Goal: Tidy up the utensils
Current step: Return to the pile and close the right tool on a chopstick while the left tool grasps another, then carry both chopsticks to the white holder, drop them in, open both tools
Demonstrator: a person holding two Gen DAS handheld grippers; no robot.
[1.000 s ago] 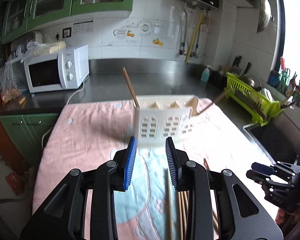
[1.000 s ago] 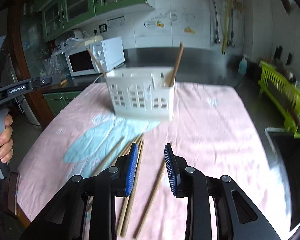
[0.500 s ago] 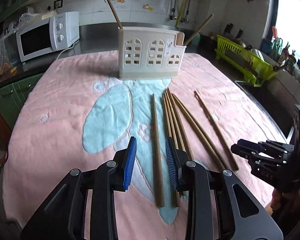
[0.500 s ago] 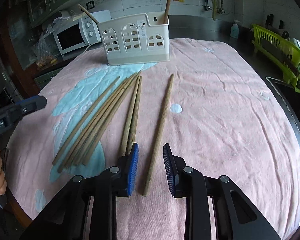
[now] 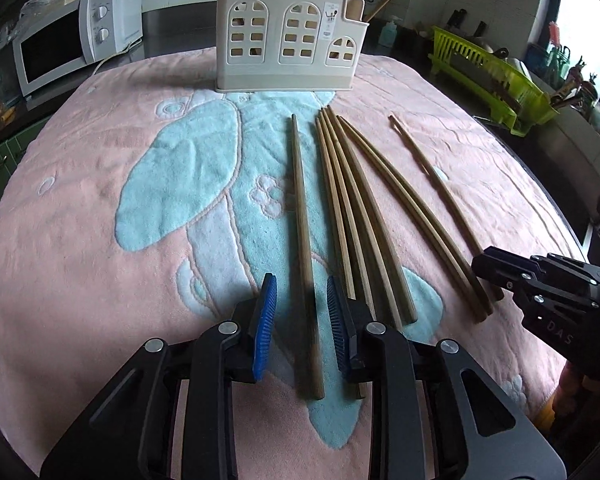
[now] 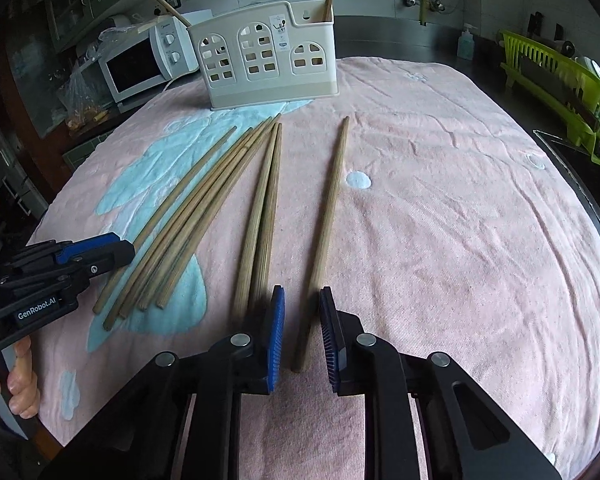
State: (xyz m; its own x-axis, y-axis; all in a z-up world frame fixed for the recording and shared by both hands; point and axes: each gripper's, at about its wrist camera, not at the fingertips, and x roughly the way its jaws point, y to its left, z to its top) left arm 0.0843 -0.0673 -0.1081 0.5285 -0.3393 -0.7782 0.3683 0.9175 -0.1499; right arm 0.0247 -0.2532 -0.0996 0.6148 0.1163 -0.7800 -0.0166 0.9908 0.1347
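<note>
Towel (image 5: 100,208), pink with a pale blue pattern, covers the surface and gives the loose sticks a soft bed that keeps them from rolling. At its far edge stands the white holder (image 5: 284,40), upright with arched cut-outs; one chopstick leans out of its left end and another out of the lower right compartment, so I judge the job barely begun. Eight more chopsticks lie fanned out in front of it, tips toward the holder. The left tool (image 5: 300,312) has dropped over the leftmost chopstick (image 5: 300,216), which lies alone and is easy to take. Its jaws have just been closing, with the stick between the blue pads but gaps on both sides. The right tool (image 6: 302,330) straddles the rightmost chopstick (image 6: 328,216), also lying apart. Its jaws have likewise been narrowing and do not yet pinch. Near ends seem chosen so each stick can be tipped in point first
</note>
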